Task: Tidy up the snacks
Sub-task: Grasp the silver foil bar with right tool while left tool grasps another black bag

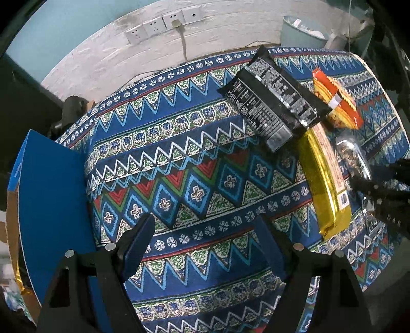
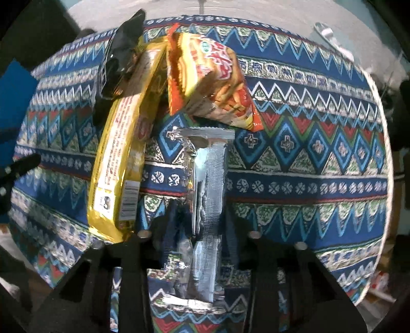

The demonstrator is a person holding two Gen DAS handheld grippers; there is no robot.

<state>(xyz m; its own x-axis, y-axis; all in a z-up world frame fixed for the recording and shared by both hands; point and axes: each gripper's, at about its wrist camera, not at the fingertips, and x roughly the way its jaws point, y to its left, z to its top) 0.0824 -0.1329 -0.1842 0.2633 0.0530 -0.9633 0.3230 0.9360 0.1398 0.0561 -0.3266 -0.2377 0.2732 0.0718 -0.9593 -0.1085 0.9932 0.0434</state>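
On a round table with a blue patterned cloth lie a black snack pack, a long gold pack and an orange pack. A silver foil pack lies between the fingers of my right gripper, which is closed onto it. That pack also shows as shiny foil in the left wrist view, with the right gripper's fingers on it. My left gripper is open and empty above the cloth. The gold pack, the orange pack and the black pack lie beyond the right gripper.
A blue cardboard box stands open at the table's left edge. A white brick wall with sockets is behind. A pale bin stands at the back right. The table's rim curves at the right.
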